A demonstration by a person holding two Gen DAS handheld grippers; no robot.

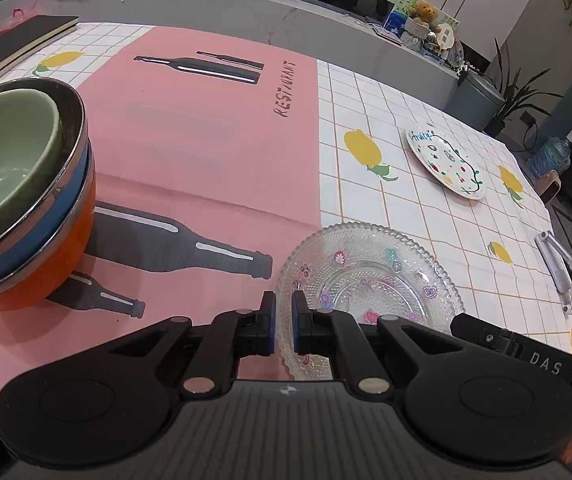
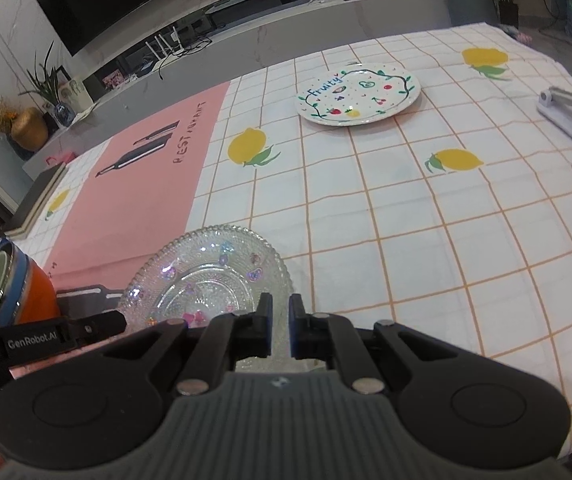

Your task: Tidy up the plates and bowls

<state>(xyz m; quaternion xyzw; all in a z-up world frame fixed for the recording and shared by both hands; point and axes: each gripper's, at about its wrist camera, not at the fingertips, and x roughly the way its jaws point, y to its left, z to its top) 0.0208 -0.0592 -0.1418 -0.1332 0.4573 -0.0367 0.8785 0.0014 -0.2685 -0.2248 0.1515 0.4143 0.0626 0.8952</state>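
Glass plate (image 1: 369,280) is pinched at its near rim by both the left claw (image 1: 283,320) and the right claw (image 2: 280,322); stacked bowls (image 1: 22,196) are seen beside it on the bench (image 1: 365,208).

Count on the desk (image 2: 365,208): 2 plates, namely 1 clear glass plate (image 1: 369,280) and 1 white "Fruity" plate (image 2: 357,94), which sits well beyond the glass one. 3 bowls, nested in one stack left of the glass plate: green bowl (image 1: 2,168) inside, blue bowl (image 1: 46,232) in the middle, orange bowl (image 1: 46,276) at the bottom. 1 pink mat (image 1: 206,140) under the stack. 1 dark book (image 1: 14,44) far behind the stack.
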